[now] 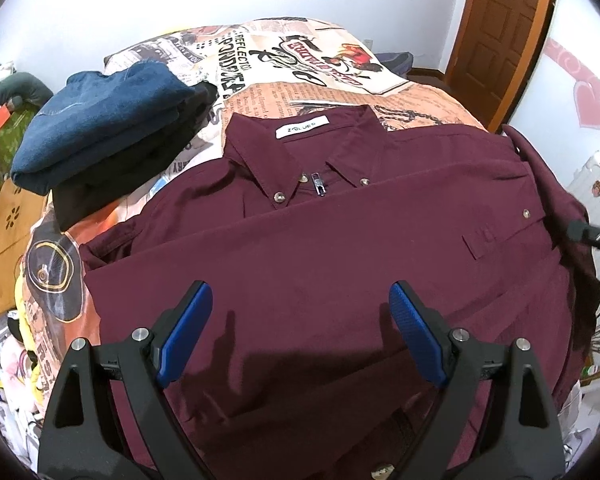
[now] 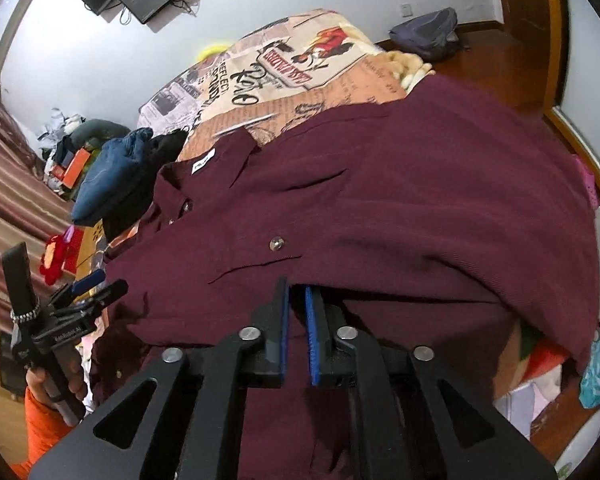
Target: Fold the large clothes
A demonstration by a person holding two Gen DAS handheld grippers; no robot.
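My left tool hangs over the maroon shirt with its blue pads spread wide apart and nothing between them; it touches no cloth. The shirt lies face up on the bed, on a cover printed like old newspapers, its collar toward the far end, with a white label showing inside the neck and a small zipper pull under the collar. One sleeve is folded straight across the chest, its buttoned cuff toward my right side. My right tool sits at the near edge of that shirt, its two pads almost together with only a thin slit between them; a fold of maroon fabric lies right at the tips, but I cannot tell whether the pads pinch it. Beside the collar, on my left, a stack of folded clothes rests on the bed, blue denim on top of something black. In the right wrist view my left hand grips its tool's handle beside an orange sleeve.
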